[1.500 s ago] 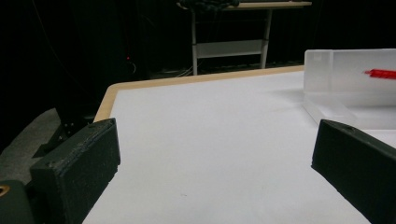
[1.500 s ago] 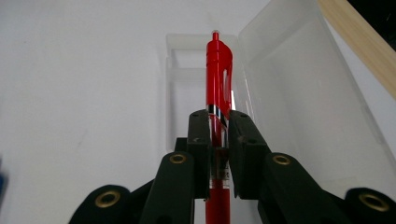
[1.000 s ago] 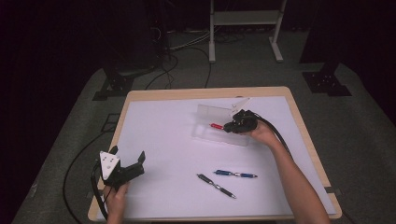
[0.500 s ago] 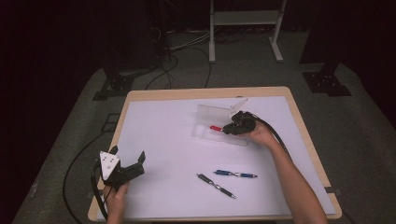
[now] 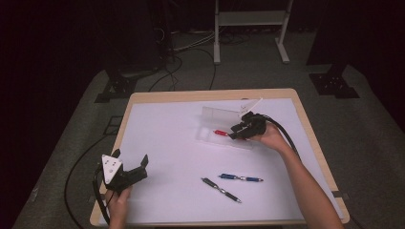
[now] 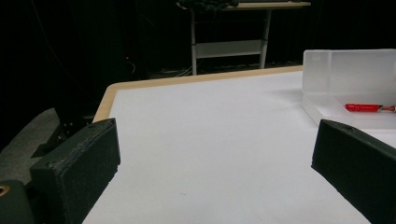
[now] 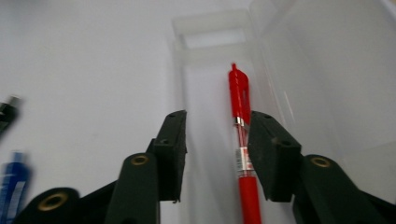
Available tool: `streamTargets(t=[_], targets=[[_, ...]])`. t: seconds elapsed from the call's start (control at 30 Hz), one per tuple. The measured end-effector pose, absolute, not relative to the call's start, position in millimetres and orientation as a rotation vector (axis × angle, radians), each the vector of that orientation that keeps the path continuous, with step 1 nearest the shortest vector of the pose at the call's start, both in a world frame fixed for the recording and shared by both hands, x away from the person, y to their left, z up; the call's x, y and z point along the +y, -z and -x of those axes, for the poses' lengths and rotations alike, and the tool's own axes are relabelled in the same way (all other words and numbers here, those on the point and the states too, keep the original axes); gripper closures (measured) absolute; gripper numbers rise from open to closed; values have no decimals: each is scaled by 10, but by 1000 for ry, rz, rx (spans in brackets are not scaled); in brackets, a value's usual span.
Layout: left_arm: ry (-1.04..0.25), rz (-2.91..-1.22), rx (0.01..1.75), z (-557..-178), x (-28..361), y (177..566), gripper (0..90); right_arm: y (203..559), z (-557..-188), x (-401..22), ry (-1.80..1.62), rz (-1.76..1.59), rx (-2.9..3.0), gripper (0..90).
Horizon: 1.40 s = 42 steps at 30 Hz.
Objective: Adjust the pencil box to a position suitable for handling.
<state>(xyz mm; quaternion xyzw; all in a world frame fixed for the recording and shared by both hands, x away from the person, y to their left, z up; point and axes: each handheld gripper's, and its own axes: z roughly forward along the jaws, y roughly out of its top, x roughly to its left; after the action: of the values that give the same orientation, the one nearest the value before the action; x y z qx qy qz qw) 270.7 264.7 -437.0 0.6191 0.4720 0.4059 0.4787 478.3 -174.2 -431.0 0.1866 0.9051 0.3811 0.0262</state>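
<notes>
Red pen [image 7: 243, 140] is the thing in hand here: a slim plastic pen with a bright red cap end and clip, a silver band at the middle and a clear stretch of barrel with a small printed label. It lies flat inside a shallow clear plastic box [image 5: 210, 136] toward the far right of the white tabletop [image 5: 172, 143], pointing along the box's length, beside the box's raised clear lid.

In the right gripper view the right hand-held gripper [image 7: 217, 149] hangs just over the box with the pen running up between its two black jaws, close against the inner face of the right-hand jaw and well off the left one. The jaws have just been opening and now stand apart, pressing on nothing; the pen rests loose on the box floor. From the high view this right hand-held gripper [image 5: 237, 132] sits at the right end of the box, with the red pen [image 5: 220, 132] poking out to its left.

The left hand-held gripper [image 5: 143, 162] waits at the near left corner of the tabletop, well apart from the box, its jaws spread wide with nothing between them.

A blue pen [image 5: 241, 178] and a black pen [image 5: 220, 189] lie on the tabletop nearer the person, well apart from the box.
</notes>
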Motion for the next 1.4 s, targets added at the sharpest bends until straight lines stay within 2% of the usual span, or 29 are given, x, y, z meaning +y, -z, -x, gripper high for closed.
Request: streamTargets(t=[0.27,0.57,0.87,1.4], targets=[[-992,-1502,1150,-2698,2637,4358,4,4004,-4430,-1900,-1345,-559,2789,454],[-994,-1514,1152,-2700,2635,4361,4,3942,-4074,-2047,-1404,-531,2764,450],[-998,-1515,1152,-2693,2626,4358,4,4159,-3754,-2044,-1386,-506,2779,462],[-999,-1516,1153,-2690,2636,4356,4,4509,-3457,-1899,-1259,-394,2853,538]])
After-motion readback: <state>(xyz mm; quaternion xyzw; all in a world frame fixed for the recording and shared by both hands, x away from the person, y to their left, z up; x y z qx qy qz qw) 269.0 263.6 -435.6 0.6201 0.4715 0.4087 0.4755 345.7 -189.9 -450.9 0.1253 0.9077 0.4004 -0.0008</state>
